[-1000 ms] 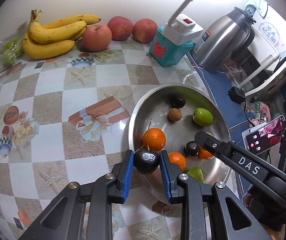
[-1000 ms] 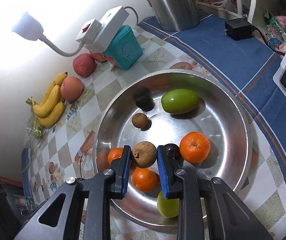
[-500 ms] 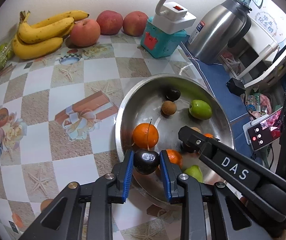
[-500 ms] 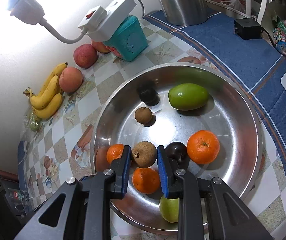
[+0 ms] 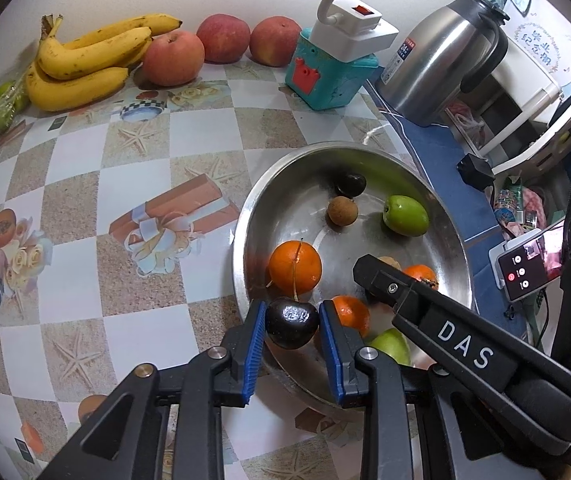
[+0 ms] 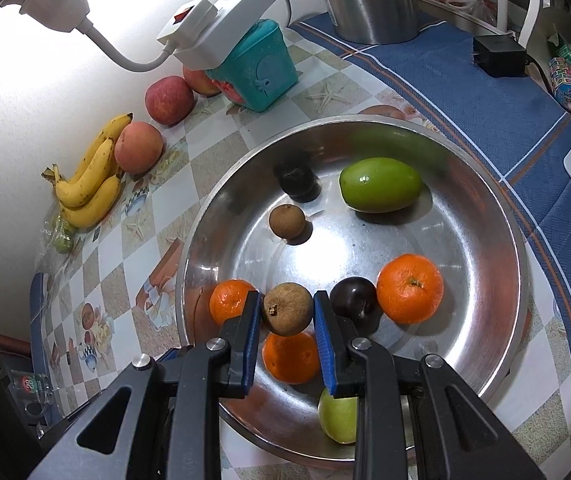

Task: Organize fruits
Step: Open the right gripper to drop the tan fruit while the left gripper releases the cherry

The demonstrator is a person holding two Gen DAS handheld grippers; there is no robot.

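Note:
A steel bowl (image 5: 241, 240) holds oranges, green fruits, a small brown fruit and dark plums. My left gripper (image 5: 291, 320) hangs over the bowl's near-left rim with a dark plum (image 5: 291, 324) between its blue pads. Its jaws are opening, though the pads still touch the plum. My right gripper (image 6: 287, 312) is shut on a round brown fruit (image 6: 285, 306) just above the oranges (image 6: 289, 356) in the bowl (image 6: 519, 240). One black finger (image 5: 405, 296) of the right gripper reaches into the bowl in the left wrist view.
Bananas (image 5: 85, 64) and three apples (image 5: 173, 58) lie along the back wall. A teal box (image 5: 325, 80) carries a white power strip. A steel kettle (image 5: 441, 64) stands on blue cloth, and a phone (image 5: 525, 268) is propped right of the bowl.
Both grippers keep hold of their fruit. The right gripper's finger has reached a little further across the bowl in the left wrist view. The left jaws look slightly wider.

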